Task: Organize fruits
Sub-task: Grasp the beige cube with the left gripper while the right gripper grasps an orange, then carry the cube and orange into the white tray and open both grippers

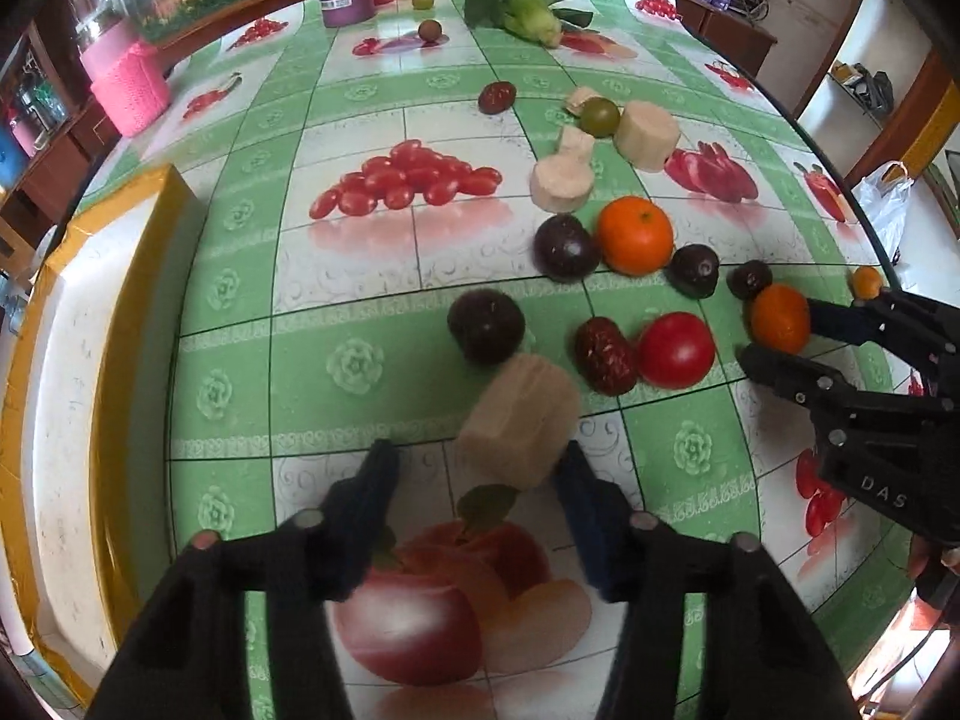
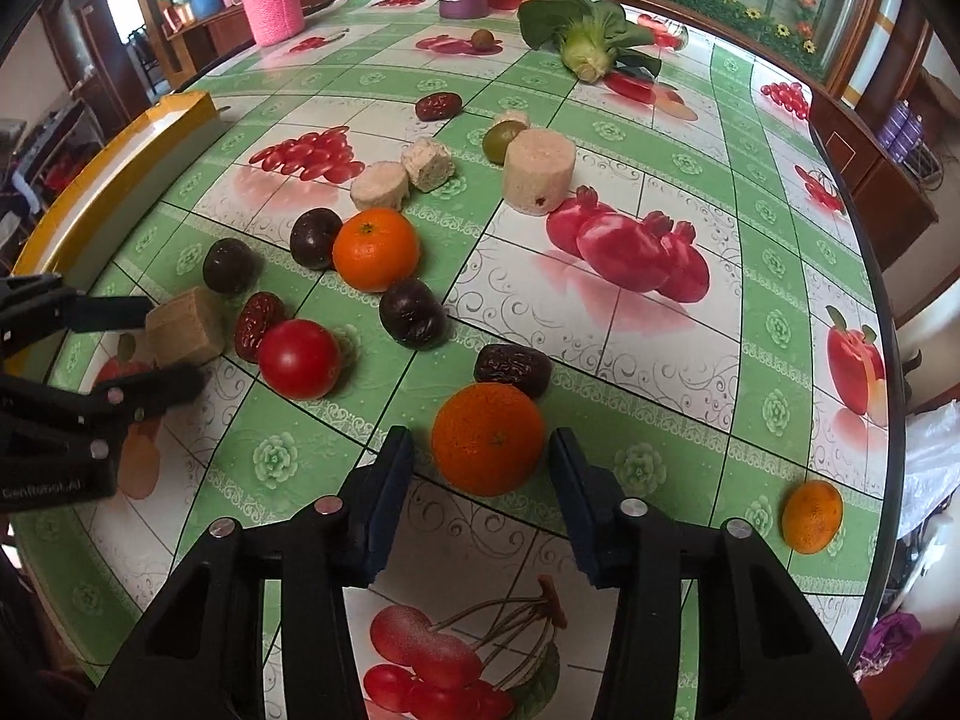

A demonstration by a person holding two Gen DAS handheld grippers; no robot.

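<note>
Fruits lie scattered over the counter [image 2: 660, 360], which wears a green and white cloth printed with fruit. The left tool [image 1: 480, 468] points steeply down with its jaws on either side of a tan block [image 1: 519, 420]; the right-hand finger looks to touch the block, but a gap shows at the other, so the block is not clamped. The right tool [image 2: 480, 456] stands astride an orange [image 2: 487, 438], its pads just beside the peel with a little space on both sides. Just beyond the block sit a red tomato [image 2: 299, 359], a wrinkled red date [image 2: 258, 324] touching it, and a dark round fruit [image 1: 486, 326]. A second, larger orange [image 2: 375, 248] rests farther off between two dark fruits. A small orange [image 2: 811, 516] lies alone near the counter's edge. A yellow-rimmed white tray [image 1: 72, 360] sits at the left side.
</note>
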